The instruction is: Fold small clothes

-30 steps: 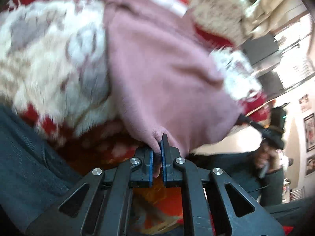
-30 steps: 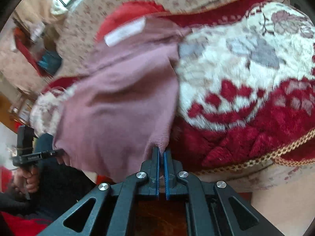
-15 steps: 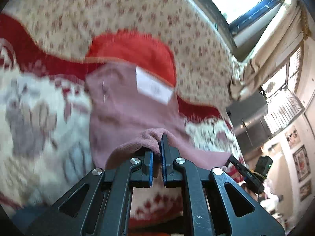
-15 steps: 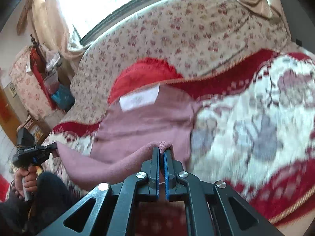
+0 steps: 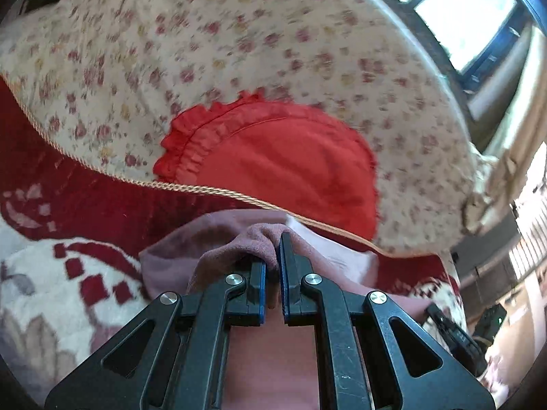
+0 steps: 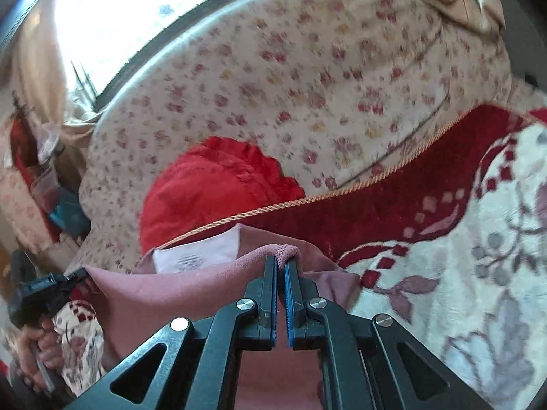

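A dusty-pink garment point(image 5: 177, 256) lies on a red-and-cream patterned blanket point(image 5: 44, 273) over a sofa seat. My left gripper point(image 5: 272, 256) is shut on one corner of it, carried over the lower layer. My right gripper point(image 6: 280, 266) is shut on the other corner of the garment point(image 6: 164, 294), near its white label point(image 6: 195, 256). The left gripper point(image 6: 37, 294) also shows at the left of the right wrist view, and the right gripper point(image 5: 451, 338) at the lower right of the left wrist view.
A red frilled cushion point(image 5: 283, 167) leans on the floral sofa back point(image 5: 205, 34) just past the garment; it also shows in the right wrist view point(image 6: 208, 191). A bright window point(image 6: 112, 27) is behind the sofa. The blanket's corded edge point(image 6: 376, 177) runs across the seat.
Both grippers have carried the garment's near edge up and forward towards the sofa back, folding it over itself. The views tipped up from the seat front to the cushion and window.
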A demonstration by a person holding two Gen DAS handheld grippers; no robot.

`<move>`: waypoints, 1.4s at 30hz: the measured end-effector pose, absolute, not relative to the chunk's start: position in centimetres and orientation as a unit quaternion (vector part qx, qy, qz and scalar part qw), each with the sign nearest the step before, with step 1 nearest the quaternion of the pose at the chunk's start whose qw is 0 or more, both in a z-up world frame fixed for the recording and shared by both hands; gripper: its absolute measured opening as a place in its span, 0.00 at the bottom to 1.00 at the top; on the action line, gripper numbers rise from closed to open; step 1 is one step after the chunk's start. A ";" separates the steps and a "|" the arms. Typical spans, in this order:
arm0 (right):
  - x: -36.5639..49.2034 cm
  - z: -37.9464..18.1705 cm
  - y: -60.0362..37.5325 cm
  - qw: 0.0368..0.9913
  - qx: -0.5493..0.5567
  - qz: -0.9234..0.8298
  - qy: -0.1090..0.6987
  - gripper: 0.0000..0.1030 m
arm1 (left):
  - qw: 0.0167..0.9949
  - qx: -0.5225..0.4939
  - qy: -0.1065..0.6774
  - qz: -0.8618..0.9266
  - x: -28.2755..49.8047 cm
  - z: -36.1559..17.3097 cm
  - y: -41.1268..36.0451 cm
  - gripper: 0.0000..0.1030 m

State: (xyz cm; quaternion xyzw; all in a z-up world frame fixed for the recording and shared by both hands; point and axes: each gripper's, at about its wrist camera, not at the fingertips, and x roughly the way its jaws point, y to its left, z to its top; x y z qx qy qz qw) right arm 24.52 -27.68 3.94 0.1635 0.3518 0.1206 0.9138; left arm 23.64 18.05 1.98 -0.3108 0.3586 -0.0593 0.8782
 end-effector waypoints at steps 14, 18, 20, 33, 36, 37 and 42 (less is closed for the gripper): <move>32.4 -2.9 -28.5 0.889 0.261 0.068 0.370 0.05 | 0.873 -0.311 0.375 -0.012 26.8 -2.8 20.5 0.13; 31.8 -2.0 -29.9 0.895 0.254 0.006 0.367 0.17 | 0.869 -0.340 0.358 0.039 25.6 -2.6 22.7 0.13; 30.9 -0.2 -29.2 0.909 0.225 0.020 0.350 0.17 | 0.880 -0.332 0.334 0.060 24.4 -1.4 23.0 0.13; 31.2 -4.8 -11.8 0.842 -0.051 0.192 0.501 0.17 | 0.871 -0.122 0.458 -0.130 24.9 -4.3 6.9 0.17; 32.6 -3.5 -12.0 0.862 -0.018 0.188 0.470 0.17 | 0.867 -0.127 0.465 -0.123 26.1 -4.8 6.6 0.17; 33.2 -2.8 -12.3 0.873 -0.003 0.181 0.453 0.17 | 0.869 -0.132 0.460 -0.126 26.4 -4.5 6.6 0.17; 35.0 -0.5 -14.0 0.907 0.059 0.175 0.379 0.17 | 0.882 -0.136 0.430 -0.136 28.7 -3.0 7.1 0.17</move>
